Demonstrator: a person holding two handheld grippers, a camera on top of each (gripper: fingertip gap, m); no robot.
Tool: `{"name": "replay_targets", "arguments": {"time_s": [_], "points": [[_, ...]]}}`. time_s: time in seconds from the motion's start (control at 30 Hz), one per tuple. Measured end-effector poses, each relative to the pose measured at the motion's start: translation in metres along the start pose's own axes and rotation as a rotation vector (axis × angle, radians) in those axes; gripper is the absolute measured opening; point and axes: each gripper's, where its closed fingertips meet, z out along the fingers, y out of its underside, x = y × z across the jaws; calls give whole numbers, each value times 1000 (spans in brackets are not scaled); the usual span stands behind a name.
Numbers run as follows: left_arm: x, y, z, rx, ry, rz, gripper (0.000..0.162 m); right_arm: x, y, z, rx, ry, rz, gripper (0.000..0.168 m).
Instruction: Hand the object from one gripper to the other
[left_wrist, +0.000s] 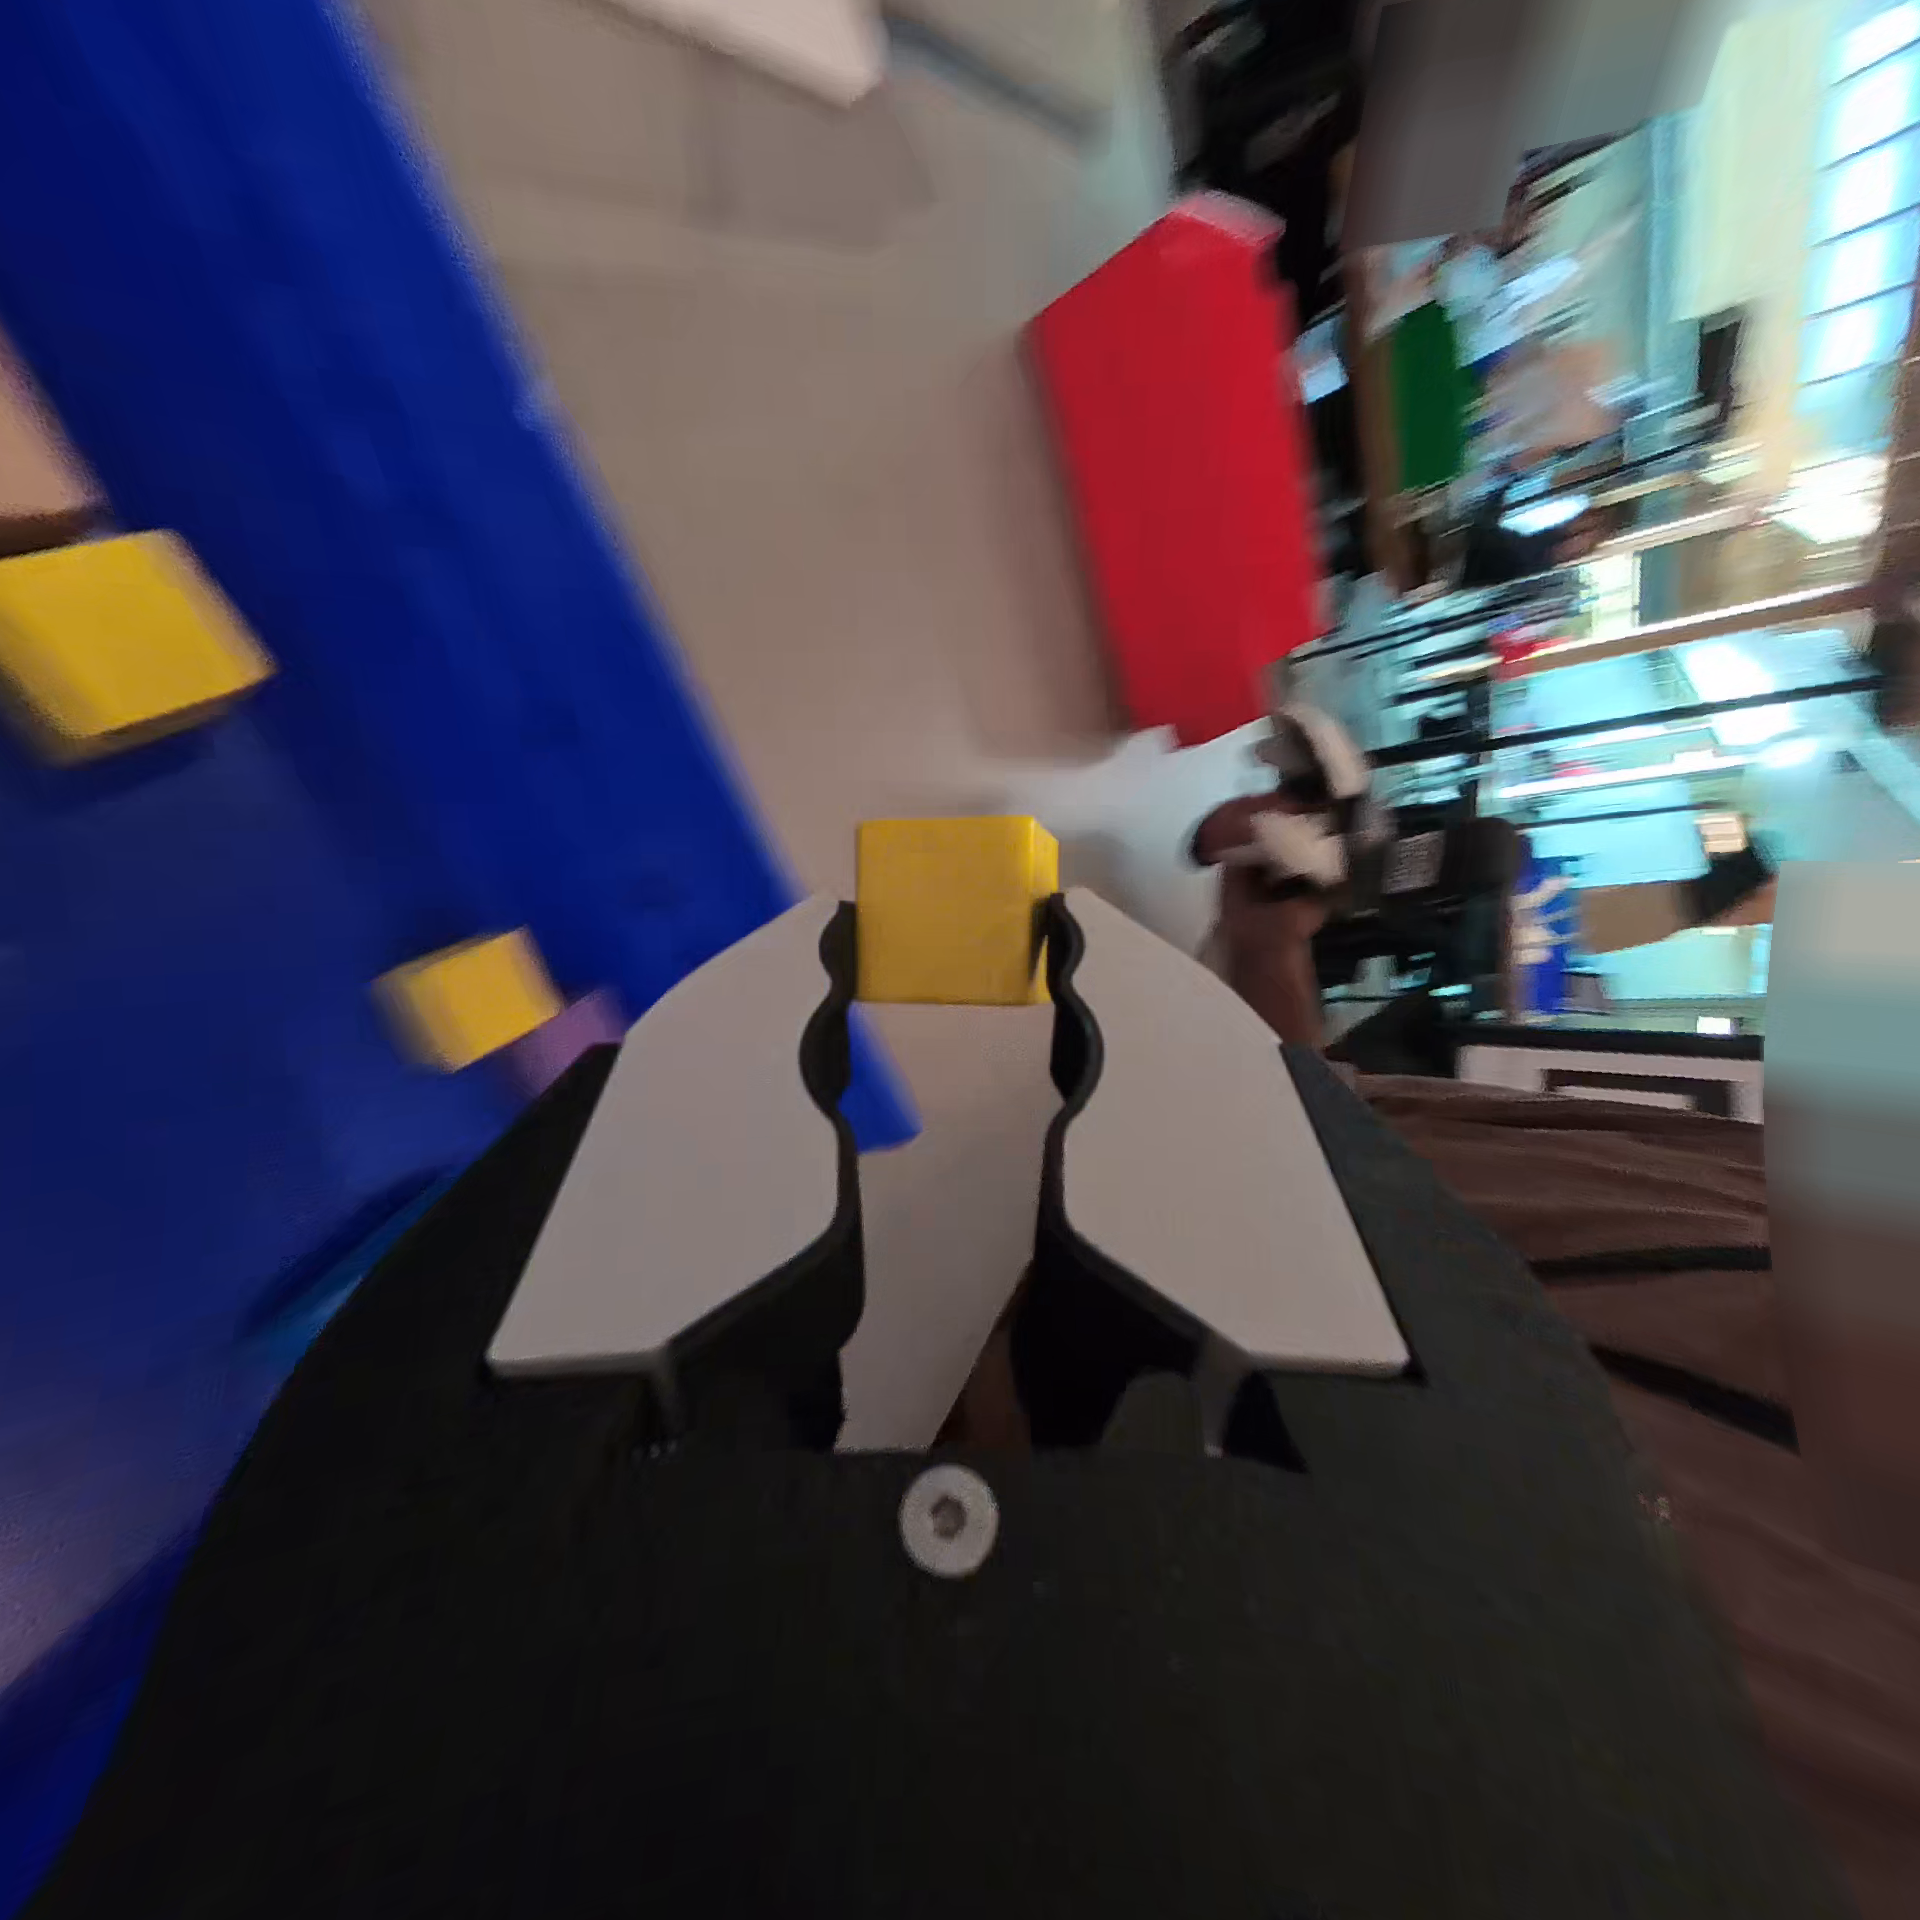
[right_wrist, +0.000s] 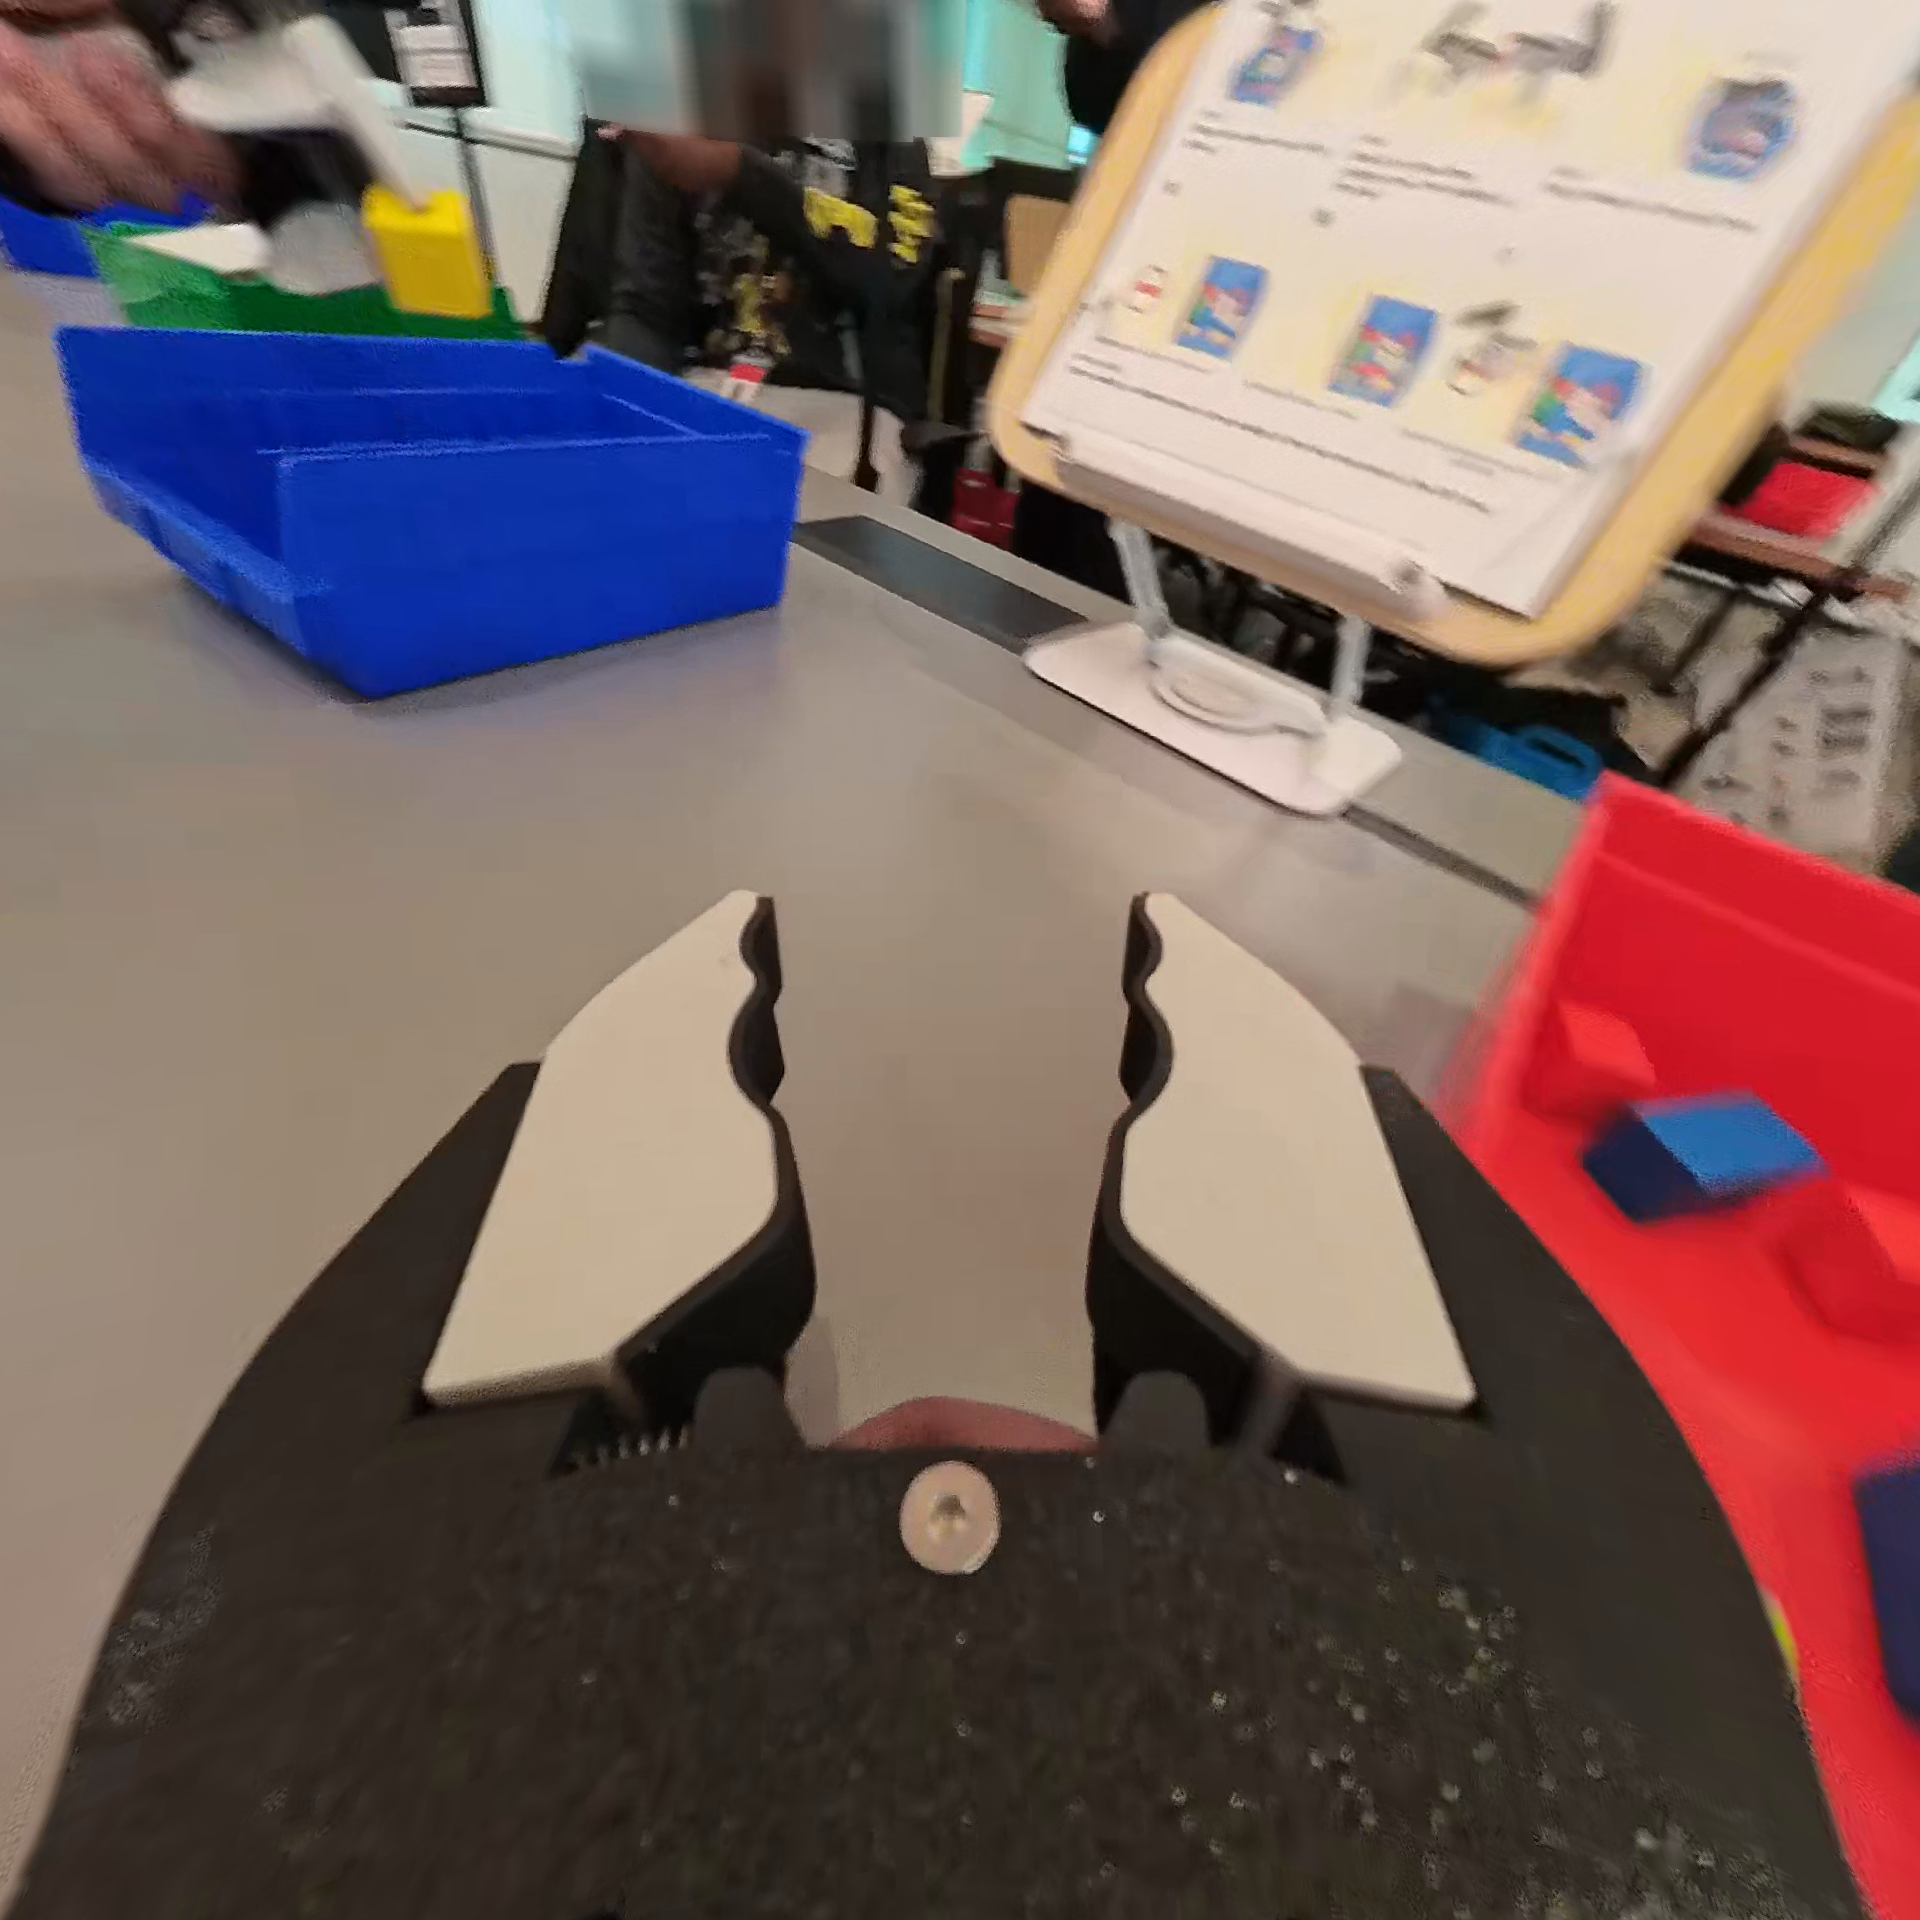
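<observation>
Blurred bins behind claw-held yellow cube (left_wrist: 951, 909)

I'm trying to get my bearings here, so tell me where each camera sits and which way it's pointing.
Left wrist view: on the left gripper, looking along its fingers, shut on a yellow block; tilted toward a blue bin and a red bin.
Right wrist view: on the right gripper, open and empty, looking across the grey table; a fingertip shows behind the fingers.
Shared: both bins and the block; each view shows the other gripper farther off.
</observation>
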Motion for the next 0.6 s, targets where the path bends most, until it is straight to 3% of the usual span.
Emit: {"name": "replay_targets", "arguments": {"time_s": [0.13,0.27,0.47,0.53,0.6], "points": [[68,-12,52,120,346,-11,35,-36,-50,62,64,-132,-136,61],[110,-16,114,122,544,-83,34,-57,-91,115,104,-151,-245,60],[137,-2,174,7,618,-103,34,-46,-102,140,90,-93,-247,59],[138,2,184,-15,598,-92,34,-39,-100,135,94,-83,-242,36],[142,6,189,-42,621,-101,34,-38,-98,128,95,-113,-206,35]]}}
